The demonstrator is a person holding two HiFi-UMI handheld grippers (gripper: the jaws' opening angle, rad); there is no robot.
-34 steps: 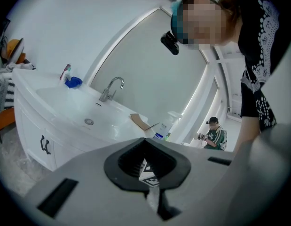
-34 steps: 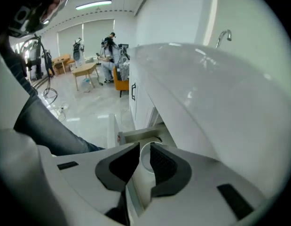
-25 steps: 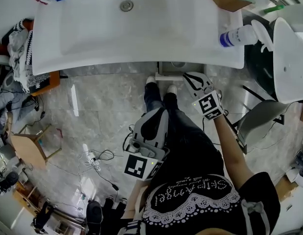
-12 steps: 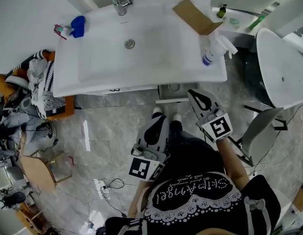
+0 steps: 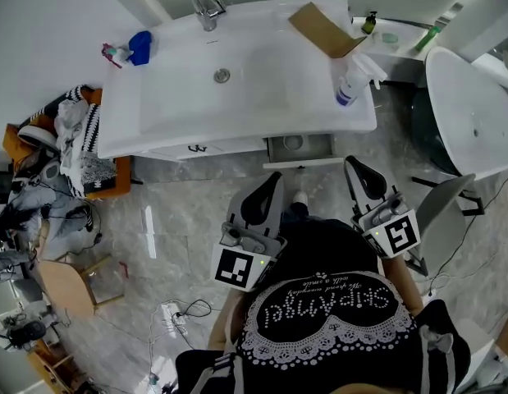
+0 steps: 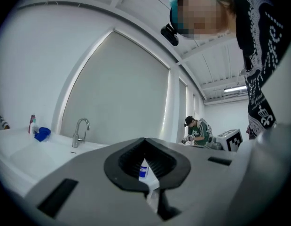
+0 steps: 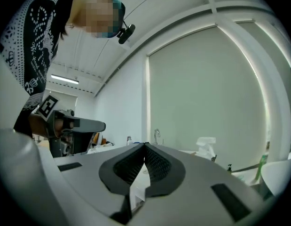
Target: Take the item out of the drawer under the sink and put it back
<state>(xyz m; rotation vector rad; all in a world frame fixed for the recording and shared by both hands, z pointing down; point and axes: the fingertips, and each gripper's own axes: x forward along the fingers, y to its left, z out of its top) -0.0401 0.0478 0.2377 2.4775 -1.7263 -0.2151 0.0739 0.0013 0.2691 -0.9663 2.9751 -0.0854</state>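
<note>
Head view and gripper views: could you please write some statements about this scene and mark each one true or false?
The drawer under the sink is open. True.
The spray bottle stands on the sink's left side. False: it stands on the right side, near the cardboard.
The right gripper holds an item. False: its jaws are shut on nothing.
The faucet is at the sink's far edge. True.
</note>
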